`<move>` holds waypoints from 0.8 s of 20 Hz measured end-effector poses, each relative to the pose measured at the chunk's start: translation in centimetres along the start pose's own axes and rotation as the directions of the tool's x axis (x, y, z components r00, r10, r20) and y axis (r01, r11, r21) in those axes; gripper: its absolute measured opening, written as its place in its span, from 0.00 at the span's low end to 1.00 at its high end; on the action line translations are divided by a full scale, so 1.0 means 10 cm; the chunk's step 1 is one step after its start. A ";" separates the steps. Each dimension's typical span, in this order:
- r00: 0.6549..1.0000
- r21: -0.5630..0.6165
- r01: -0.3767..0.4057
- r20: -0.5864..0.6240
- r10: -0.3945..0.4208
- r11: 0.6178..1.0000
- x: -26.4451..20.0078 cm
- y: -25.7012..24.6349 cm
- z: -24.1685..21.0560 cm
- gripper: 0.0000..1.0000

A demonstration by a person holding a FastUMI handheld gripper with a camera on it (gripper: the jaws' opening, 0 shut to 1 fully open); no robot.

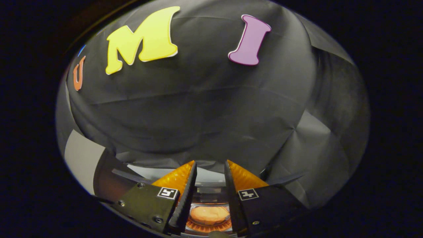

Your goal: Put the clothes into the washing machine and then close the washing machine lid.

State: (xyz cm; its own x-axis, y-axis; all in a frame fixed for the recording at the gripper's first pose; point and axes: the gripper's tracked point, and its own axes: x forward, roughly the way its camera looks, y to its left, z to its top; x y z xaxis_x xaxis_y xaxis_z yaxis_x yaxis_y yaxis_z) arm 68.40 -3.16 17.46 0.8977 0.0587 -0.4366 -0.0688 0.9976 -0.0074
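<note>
Orange-pink clothes (pixel 210 214) bundled low in washing machine (pixel 208 195) drum, below and between gripper (pixel 209 167) fingers. Fingers parted a little, holding nothing. Raised clear over opening, probably since load is in; lid likely next, its position not discernible.

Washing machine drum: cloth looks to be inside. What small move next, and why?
Probably lift the gripper toward the pale panel just beyond the fingers, possibly the lid. The orange cloth lies in the drum below, and the fingers stand open with nothing between them.
</note>
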 end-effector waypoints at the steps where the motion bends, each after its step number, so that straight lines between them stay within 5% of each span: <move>1: 1.000 0.002 0.000 -0.005 0.000 1.000 0.04 -0.02 -0.03 0.53; 3: 1.000 0.006 -0.005 0.011 0.005 1.000 0.00 -0.06 -0.04 0.63; 16: 0.985 0.005 -0.008 0.171 0.006 1.000 -0.23 -0.06 -0.20 0.64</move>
State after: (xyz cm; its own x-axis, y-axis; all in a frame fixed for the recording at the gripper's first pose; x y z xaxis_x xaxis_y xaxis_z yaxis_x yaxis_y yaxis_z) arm 65.49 -3.96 16.72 0.9583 0.0706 -0.2768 -0.0732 0.9973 0.0007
